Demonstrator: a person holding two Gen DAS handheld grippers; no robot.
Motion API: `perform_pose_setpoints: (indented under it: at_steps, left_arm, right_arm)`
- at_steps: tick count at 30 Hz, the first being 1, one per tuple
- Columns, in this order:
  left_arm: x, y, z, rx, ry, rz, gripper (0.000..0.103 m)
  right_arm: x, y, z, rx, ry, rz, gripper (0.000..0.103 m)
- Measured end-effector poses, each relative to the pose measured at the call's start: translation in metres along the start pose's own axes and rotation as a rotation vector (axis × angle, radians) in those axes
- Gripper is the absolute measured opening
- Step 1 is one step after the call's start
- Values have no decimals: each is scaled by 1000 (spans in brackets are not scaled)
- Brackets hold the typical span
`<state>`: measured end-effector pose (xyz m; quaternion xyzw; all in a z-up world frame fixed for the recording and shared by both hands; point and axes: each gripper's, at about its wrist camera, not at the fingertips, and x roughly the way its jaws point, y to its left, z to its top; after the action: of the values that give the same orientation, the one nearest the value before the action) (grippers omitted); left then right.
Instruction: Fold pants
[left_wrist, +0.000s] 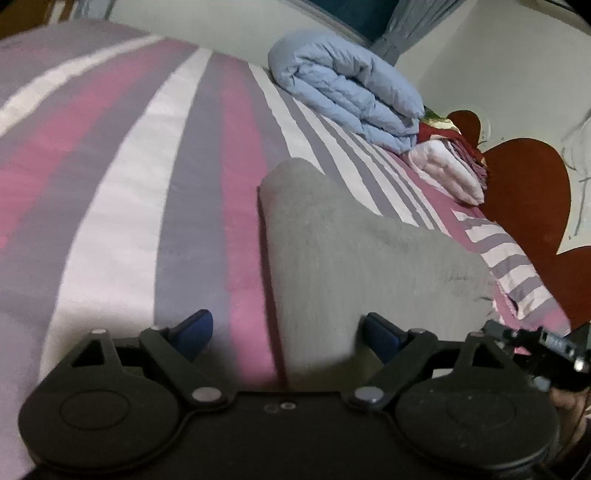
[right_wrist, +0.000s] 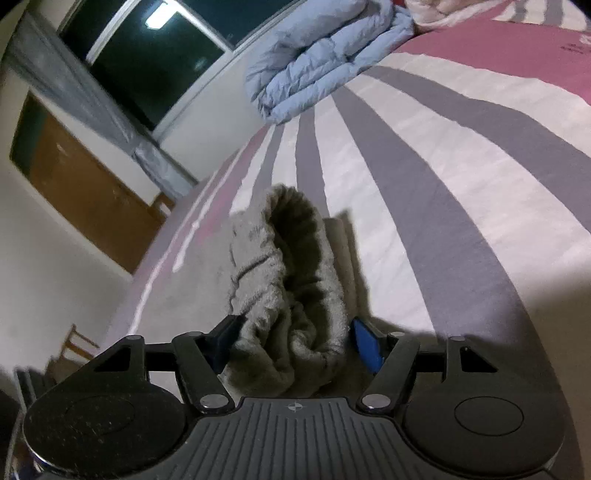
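The grey pants (left_wrist: 354, 258) lie on the striped bed (left_wrist: 122, 177), near a folded blue quilt (left_wrist: 343, 99) at the far side. The left claw (left_wrist: 286, 332) is spread wide and holds nothing; its right finger rests by the cloth. The right claw (right_wrist: 295, 341) has the bunched waistband of the pants between its blue fingers (right_wrist: 364, 341), which touch the cloth on both sides.

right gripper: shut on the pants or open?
Shut on the pants. In the right wrist view the right gripper has bunched grey pants filling the gap, both blue pads pressed against the fabric, which is lifted off the striped bedspread.
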<state>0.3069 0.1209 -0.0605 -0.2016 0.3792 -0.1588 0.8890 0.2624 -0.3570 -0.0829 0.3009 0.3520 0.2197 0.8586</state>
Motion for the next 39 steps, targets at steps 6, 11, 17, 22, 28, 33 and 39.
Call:
perform_pose_setpoints:
  at_steps: [6,11,17,22,28,33,39]
  left_arm:
    - [25,17,15,-69,50,-93,84]
    - [34,29,21,-136,71,-171,81]
    - [43,-14,9,24,146,-186,50]
    - [35,-6,3,-89,40,-232,17]
    - [22,-20,36,-62,-60,-265,16]
    - [32,-23,108,1,-111,-234,16]
    - [97,-32,143,229,-114,315,93]
  right_arm:
    - [18,-6,7,7,54,22,74]
    - [22,-10,9,4,67,57,74]
    - [36,2,12,-47,83,55,70]
    - [33,10,15,-79,74,81,50]
    - [32,45,54,-168,-1,161,47]
    - [66,62,111,-173,-23,198,47]
    - [147,37,154,-174,-5,-76,88]
